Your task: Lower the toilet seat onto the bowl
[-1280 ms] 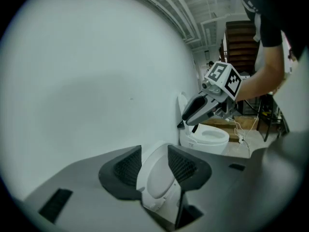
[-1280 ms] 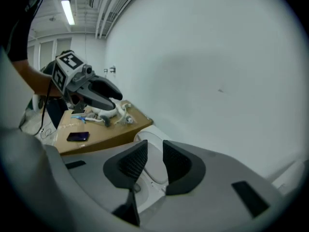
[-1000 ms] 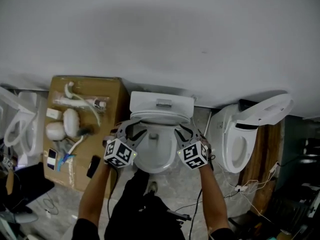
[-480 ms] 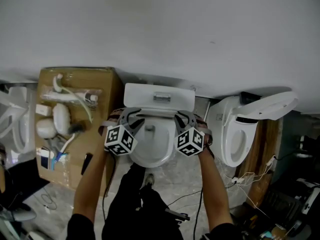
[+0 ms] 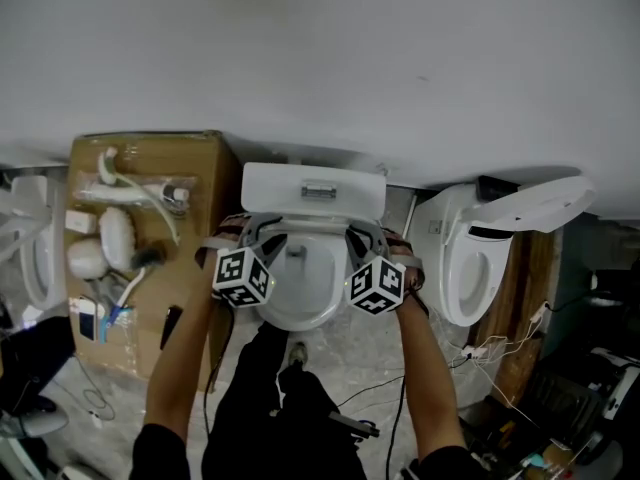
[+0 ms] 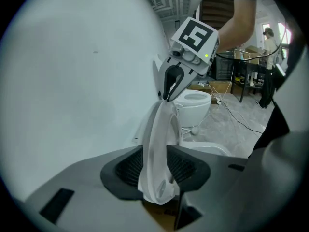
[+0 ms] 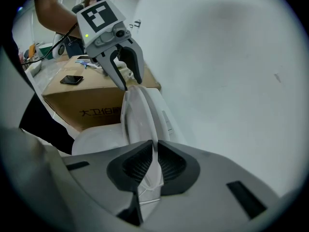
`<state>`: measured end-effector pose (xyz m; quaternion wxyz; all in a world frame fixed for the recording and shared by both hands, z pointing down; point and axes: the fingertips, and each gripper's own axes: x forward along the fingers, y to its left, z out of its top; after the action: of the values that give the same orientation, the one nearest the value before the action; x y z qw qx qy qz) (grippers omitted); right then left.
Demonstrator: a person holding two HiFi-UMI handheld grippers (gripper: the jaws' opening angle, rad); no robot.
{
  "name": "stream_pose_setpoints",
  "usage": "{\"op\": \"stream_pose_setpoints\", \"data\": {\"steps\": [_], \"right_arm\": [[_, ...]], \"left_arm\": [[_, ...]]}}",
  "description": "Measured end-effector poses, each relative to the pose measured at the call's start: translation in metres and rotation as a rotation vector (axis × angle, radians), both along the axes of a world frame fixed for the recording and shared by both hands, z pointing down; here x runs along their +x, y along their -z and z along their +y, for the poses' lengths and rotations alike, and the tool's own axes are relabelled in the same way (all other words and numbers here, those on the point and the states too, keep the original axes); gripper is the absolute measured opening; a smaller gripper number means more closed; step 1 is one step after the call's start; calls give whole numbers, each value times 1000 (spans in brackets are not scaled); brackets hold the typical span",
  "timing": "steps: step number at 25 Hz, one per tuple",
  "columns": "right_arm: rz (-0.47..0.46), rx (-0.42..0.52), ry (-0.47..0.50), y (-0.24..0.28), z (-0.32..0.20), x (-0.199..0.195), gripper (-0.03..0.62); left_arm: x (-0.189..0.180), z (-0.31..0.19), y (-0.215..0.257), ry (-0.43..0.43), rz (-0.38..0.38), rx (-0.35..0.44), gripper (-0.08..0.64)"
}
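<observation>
Upright above bowl, seat clamped at either edge — by left gripper, by right gripper, jaws just closed onto it.

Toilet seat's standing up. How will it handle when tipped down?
Probably rigid: the toilet seat holds its ring shape while standing on edge. Likely slippery, since its white surface looks smooth and glossy. Once tipped past upright it may drop fast, as the open bowl lies right below it.

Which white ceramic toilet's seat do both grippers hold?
The middle white toilet: left gripper and right gripper, jaws just closing, clamp its raised white plastic seat. Right toilet and left toilet stand untouched.
</observation>
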<state>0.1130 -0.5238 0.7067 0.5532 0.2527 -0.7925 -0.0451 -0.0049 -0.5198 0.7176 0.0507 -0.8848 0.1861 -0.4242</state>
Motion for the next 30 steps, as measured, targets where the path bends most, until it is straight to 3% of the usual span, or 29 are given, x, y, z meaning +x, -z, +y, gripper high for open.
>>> {"op": "stream_pose_setpoints", "data": {"steps": [5,11,17,21,30], "right_arm": [[-30,-38,18,0,20,-1,55],[16,-86,95,-5,50,0,92],[16,-175,260,-20,107,-6,62],[14,-233,335,-37,162,-8,65],[-2,-266,436,-87,253,-12,83]], "left_arm": [[9,12,-10,-104,-33,19,61],[11,46,-13,-165,-54,-34,51],[8,101,-22,-194,-84,-52,52],[5,156,-42,-225,-155,-77,57],[1,249,-88,-299,-284,-132,78]]}}
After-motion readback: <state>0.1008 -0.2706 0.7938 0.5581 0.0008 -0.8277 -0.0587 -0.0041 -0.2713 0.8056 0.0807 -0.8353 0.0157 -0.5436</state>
